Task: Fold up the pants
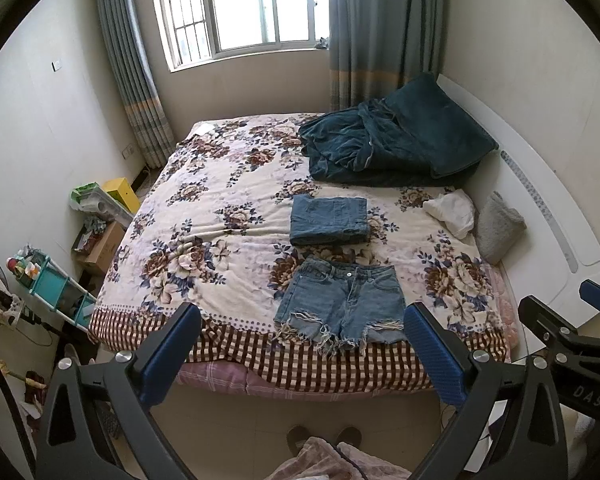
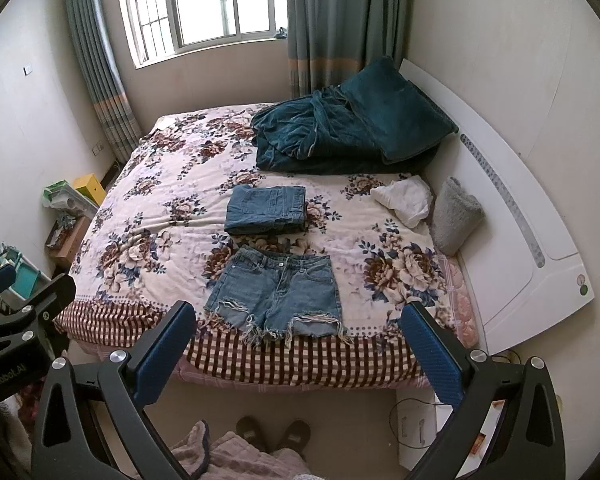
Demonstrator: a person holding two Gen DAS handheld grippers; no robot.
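Note:
A pair of light denim shorts [image 1: 342, 300] with frayed hems lies flat and unfolded near the front edge of the bed; it also shows in the right wrist view [image 2: 276, 294]. Behind it lies a folded pair of darker jeans [image 1: 330, 220], also in the right wrist view [image 2: 266, 210]. My left gripper [image 1: 302, 320] is open and empty, held above the floor in front of the bed. My right gripper [image 2: 298, 318] is open and empty beside it, and shows at the right of the left wrist view [image 1: 560, 300].
The bed has a floral cover [image 1: 220, 200] with a checked border. A teal blanket [image 1: 400, 144] is heaped at the far right, with a white cloth [image 1: 452, 208] and a grey cushion [image 1: 498, 226] by the white headboard [image 1: 548, 208]. Boxes and shelves [image 1: 52, 280] stand left.

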